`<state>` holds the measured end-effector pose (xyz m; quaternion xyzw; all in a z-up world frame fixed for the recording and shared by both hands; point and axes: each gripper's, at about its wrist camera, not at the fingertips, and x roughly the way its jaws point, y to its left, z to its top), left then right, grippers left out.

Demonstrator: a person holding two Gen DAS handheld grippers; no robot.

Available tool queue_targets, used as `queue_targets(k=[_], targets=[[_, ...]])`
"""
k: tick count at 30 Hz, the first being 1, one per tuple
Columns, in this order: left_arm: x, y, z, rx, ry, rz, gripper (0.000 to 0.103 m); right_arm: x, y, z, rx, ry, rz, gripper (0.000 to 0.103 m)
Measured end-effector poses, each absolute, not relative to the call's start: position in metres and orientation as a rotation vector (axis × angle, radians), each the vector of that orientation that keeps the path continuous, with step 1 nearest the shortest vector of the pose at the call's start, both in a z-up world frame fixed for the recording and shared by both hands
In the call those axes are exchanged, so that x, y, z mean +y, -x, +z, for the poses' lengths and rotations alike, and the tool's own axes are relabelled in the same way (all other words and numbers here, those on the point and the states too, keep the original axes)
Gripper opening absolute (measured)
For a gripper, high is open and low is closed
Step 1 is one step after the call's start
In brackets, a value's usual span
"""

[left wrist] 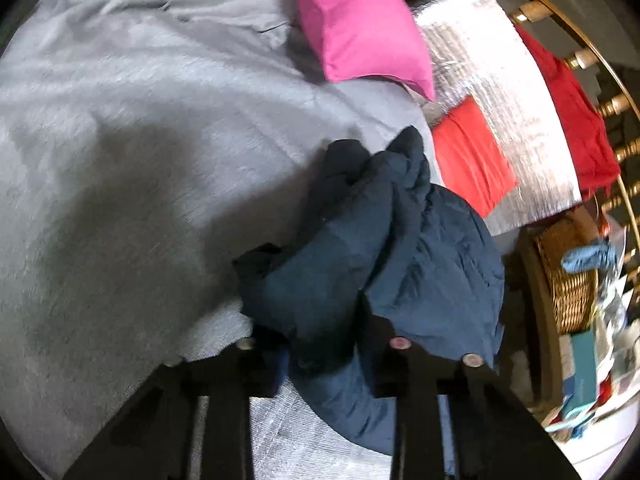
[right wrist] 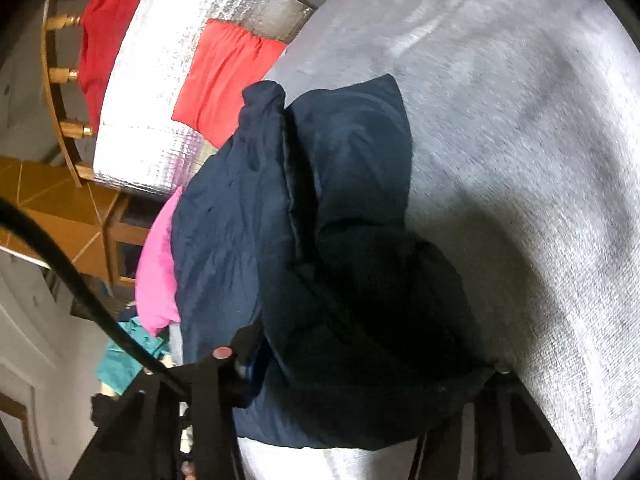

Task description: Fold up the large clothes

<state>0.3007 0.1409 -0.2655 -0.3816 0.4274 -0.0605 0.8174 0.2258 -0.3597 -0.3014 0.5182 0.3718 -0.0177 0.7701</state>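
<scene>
A dark navy garment (left wrist: 376, 248) hangs bunched above a grey bed cover (left wrist: 120, 160). My left gripper (left wrist: 324, 344) is shut on the navy garment, whose cloth drapes over and between the fingers. In the right wrist view the same navy garment (right wrist: 304, 208) fills the middle, and my right gripper (right wrist: 360, 364) is shut on its lower folds. The fingertips of both grippers are buried in the cloth. The grey cover (right wrist: 520, 140) lies beneath.
A pink pillow (left wrist: 352, 24) lies on the bed. A folded red garment (left wrist: 468, 160) rests on a silver foil sheet (left wrist: 500, 80), beside another red cloth (left wrist: 576, 120) and a wooden bed rail (left wrist: 616, 104). A wicker basket (left wrist: 568, 276) stands beside the bed.
</scene>
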Motion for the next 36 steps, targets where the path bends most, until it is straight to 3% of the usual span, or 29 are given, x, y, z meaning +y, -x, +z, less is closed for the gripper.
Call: queue_targets(k=[7,25,30,32,36], targets=[[0.136,-0.287,-0.251,0.862,0.723,-0.131,0.014,-0.344,-0.228,-0.276,0.778,-0.966,-0.067,0.037],[0.15,-0.238,-0.249,0.869,0.659,-0.09,0.014,-0.332,-0.197,-0.273,0.804,-0.869,0.004,0.037],[0.15,-0.239,-0.254,0.909,0.617,-0.042,0.035,-0.334,-0.198,-0.284,0.844,-0.894,-0.002,0.045],[0.148,-0.231,-0.247,0.912,0.572,-0.025,0.04,-0.336,-0.194,-0.283,0.858,-0.892,-0.016,0.055],[0.144,-0.202,-0.227,0.838,0.425,0.055,0.056,-0.343,-0.174,-0.27,0.854,-0.849,-0.058,0.059]])
